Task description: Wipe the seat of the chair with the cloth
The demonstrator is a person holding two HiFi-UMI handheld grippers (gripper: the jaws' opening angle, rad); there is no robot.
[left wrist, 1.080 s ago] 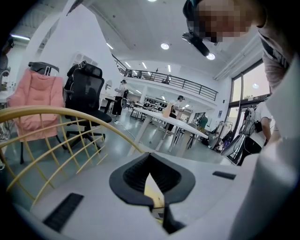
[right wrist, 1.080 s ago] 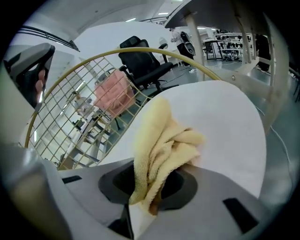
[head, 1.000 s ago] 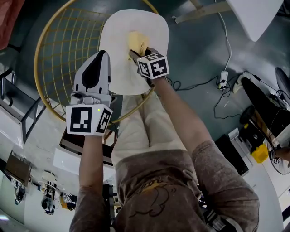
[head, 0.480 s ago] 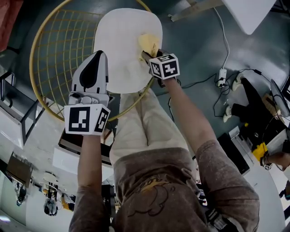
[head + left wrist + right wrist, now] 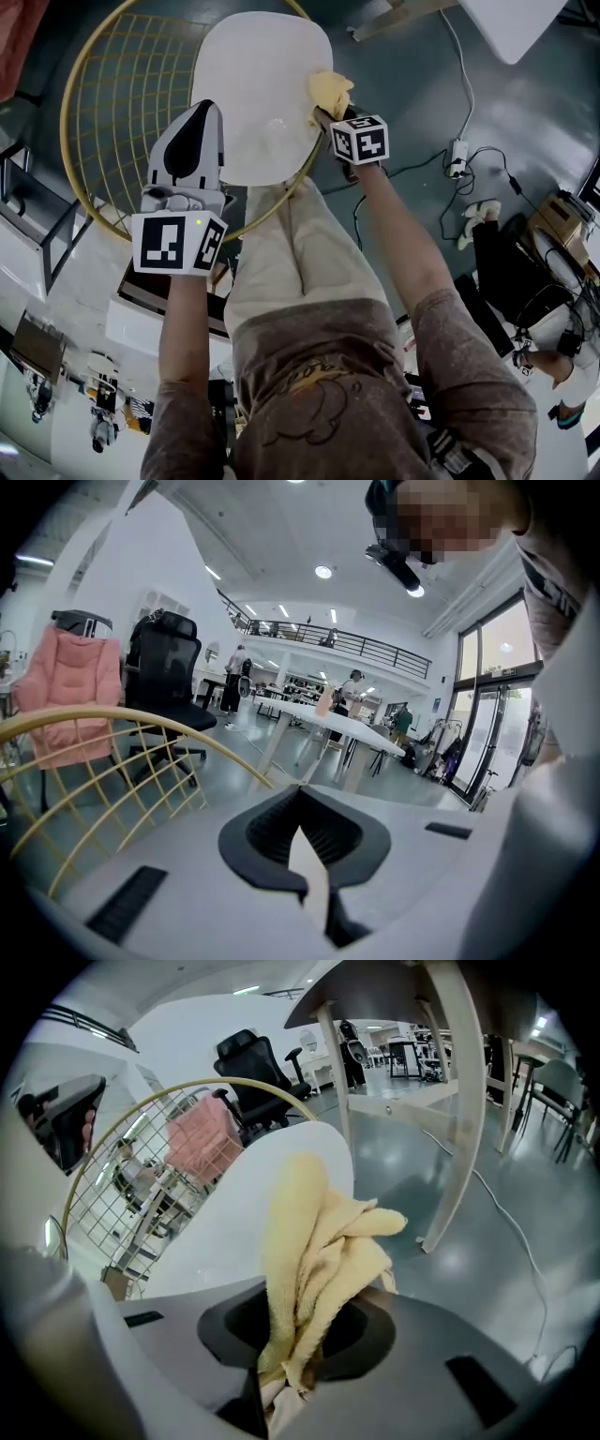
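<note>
- Your right gripper (image 5: 325,114) is clamped on the yellow cloth (image 5: 331,91). In the right gripper view, the cloth (image 5: 314,1260) bunches up out of the closed jaws of that gripper (image 5: 302,1335) in thick folds.
- In the head view, the cloth sits at the right-hand rim of the white seat (image 5: 255,89), partly over the rim. Whether it presses on the surface is not clear from any view.
- The right gripper view shows the seat (image 5: 234,1222) to the left of the cloth and behind it. The gold wire back (image 5: 178,1115) of the chair curves beyond it.
- Your left gripper (image 5: 207,111) has its jaws together and holds nothing. In its own view the left gripper (image 5: 302,822) shows the black pads meeting at a point, with no object between them.
- In the head view, the left gripper points at the near left part of the seat, just beside the gold wire back (image 5: 117,103). I cannot tell whether it touches the seat.
- The two grippers are apart, one at each side of the seat, with your trousers (image 5: 281,262) below the seat's near edge.
- On the dark floor to the right lie a white power strip (image 5: 459,156) and a cable (image 5: 464,70).
- The left gripper view takes in a black office chair (image 5: 169,672), a pink-covered chair (image 5: 70,700) and a long white table (image 5: 333,726) in a bright hall.
</note>
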